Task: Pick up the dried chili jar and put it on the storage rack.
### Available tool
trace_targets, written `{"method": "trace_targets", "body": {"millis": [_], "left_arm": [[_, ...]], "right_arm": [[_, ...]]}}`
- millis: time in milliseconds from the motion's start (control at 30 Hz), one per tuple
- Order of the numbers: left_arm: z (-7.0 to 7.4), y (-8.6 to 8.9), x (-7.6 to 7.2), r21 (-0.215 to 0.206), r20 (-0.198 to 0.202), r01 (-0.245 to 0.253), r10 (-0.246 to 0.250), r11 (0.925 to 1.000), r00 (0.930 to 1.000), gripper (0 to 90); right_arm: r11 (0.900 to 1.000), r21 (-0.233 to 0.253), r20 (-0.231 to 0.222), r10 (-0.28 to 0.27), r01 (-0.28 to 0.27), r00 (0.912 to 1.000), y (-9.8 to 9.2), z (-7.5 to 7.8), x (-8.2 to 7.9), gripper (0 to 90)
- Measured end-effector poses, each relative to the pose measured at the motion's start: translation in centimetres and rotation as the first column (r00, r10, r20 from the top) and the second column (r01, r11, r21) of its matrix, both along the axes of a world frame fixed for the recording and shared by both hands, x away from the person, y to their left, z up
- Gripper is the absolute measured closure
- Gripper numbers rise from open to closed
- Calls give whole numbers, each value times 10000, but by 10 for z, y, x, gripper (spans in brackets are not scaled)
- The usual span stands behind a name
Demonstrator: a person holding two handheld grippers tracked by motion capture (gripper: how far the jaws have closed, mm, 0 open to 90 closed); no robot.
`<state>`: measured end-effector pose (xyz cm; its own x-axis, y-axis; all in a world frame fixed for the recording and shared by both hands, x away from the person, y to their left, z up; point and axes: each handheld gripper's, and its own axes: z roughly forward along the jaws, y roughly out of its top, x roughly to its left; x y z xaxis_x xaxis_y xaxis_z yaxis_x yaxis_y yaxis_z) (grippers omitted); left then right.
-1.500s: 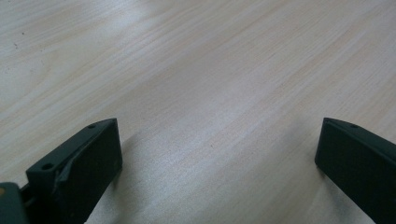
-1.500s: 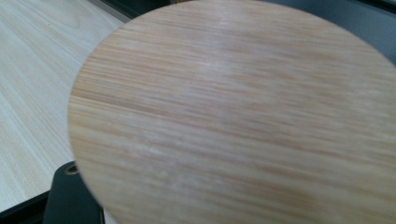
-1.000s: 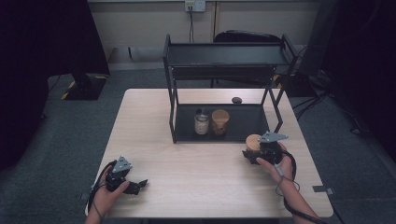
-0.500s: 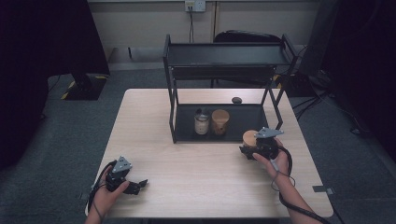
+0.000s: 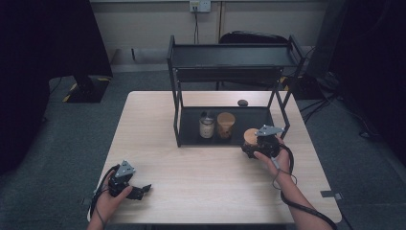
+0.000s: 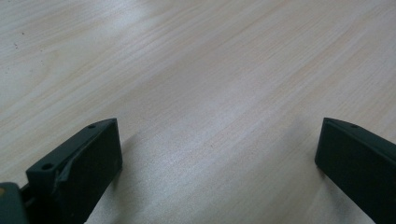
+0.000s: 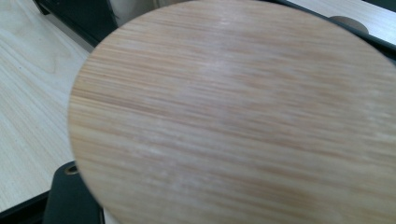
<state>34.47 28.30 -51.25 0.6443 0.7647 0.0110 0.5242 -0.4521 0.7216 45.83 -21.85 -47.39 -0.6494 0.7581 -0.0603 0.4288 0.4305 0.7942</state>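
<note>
The right claw (image 5: pixel 252 143), pinching the wooden-lidded jar (image 5: pixel 250 136), had carried it closer to the rack (image 5: pixel 178 125) just ahead; shelving looked imminent. Left claw (image 5: pixel 139 190) rested spread on the tabletop (image 5: pixel 158 124).

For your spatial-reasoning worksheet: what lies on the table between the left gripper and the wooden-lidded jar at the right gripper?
In the high view, only bare table lies between the left gripper and the jar.

Ahead of the right tool (image 5: pixel 258 144) stands the black rack (image 5: pixel 230 62), its right front post (image 5: pixel 286 122) close by. The lower tray (image 5: pixel 191 129) holds a glass jar (image 5: pixel 207 125) and a wood-lidded jar (image 5: pixel 225 124) side by side; the tray floor between them and that post lies bare. Bare counter (image 5: pixel 201 167) spreads ahead of the left tool (image 6: pixel 219 154), whose jaws stand wide.
</note>
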Motion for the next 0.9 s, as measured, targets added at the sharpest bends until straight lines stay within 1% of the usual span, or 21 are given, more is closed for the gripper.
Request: {"method": "trace_targets", "body": {"millis": [367, 633, 733, 900], "left_arm": [[0, 0, 0, 7, 5, 6, -6, 10000, 10000, 1], [0, 0, 0, -1, 1, -2, 2, 10000, 10000, 1], [0, 0, 0, 9, 6, 6, -6, 10000, 10000, 1], [0, 0, 0, 10, 7, 9, -9, 10000, 10000, 1]], "right_arm": [[9999, 122, -2, -73, 74, 10000, 7, 0, 13, 254], [9998, 69, -28, -191, 191, 9998, 7, -1, 20, 254], [9995, 165, -18, -264, 265, 9996, 7, 0, 23, 254], [9993, 183, 25, -339, 339, 9994, 8, 2, 29, 254]]}}
